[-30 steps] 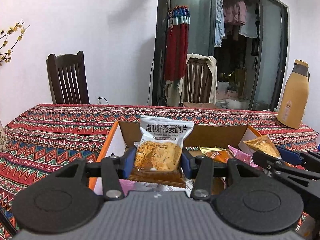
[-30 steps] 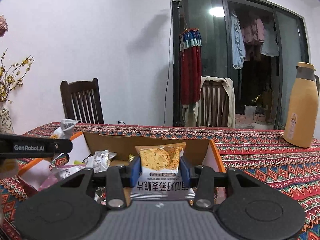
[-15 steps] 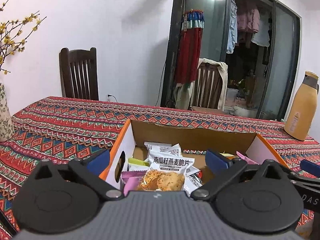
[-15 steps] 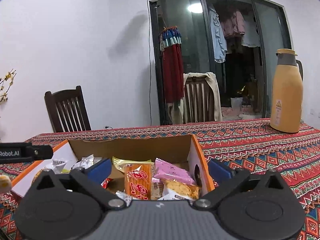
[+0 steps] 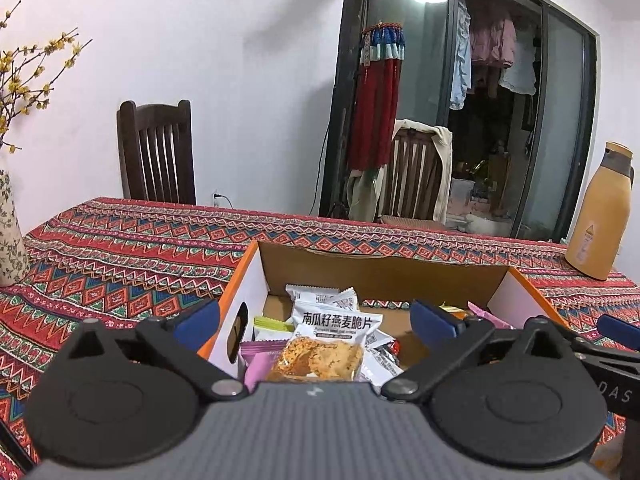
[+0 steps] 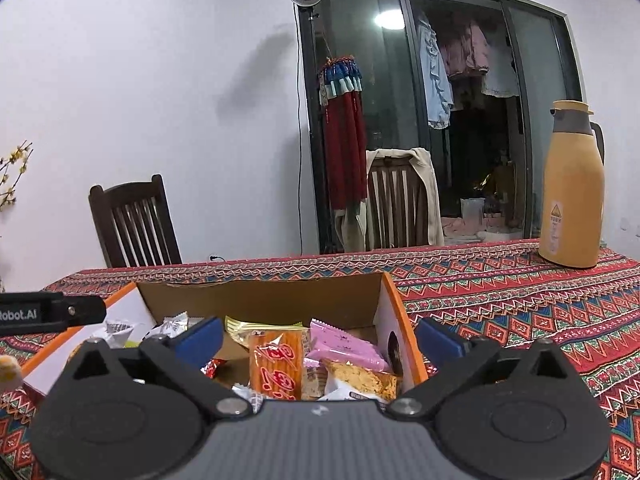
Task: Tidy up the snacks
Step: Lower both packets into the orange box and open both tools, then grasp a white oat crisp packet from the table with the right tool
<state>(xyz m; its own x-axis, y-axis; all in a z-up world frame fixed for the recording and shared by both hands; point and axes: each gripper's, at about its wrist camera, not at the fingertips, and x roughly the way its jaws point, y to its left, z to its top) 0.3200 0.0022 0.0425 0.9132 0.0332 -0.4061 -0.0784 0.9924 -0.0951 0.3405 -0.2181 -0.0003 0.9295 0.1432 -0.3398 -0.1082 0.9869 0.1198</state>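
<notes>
An open cardboard box (image 5: pixel 384 270) with orange outer sides sits on the patterned tablecloth and holds several snack packets. In the left wrist view my left gripper (image 5: pixel 316 324) is open and empty above the box's left part, over a white oat-crisp packet (image 5: pixel 332 340). In the right wrist view my right gripper (image 6: pixel 320 338) is open and empty above the box's (image 6: pixel 256 300) right part, over an orange packet (image 6: pixel 276 364), a pink packet (image 6: pixel 340 346) and another oat-crisp packet (image 6: pixel 360 380).
A tan thermos (image 6: pixel 572 188) stands at the table's far right. A patterned vase (image 5: pixel 10 232) with yellow blossoms stands at the left edge. Two wooden chairs (image 5: pixel 158 152) stand behind the table. The other gripper's tip (image 6: pixel 52 312) shows at the left.
Both grippers have opened and let go of their oat-crisp packets, which now lie in the box. Both grippers have risen a little above it.
</notes>
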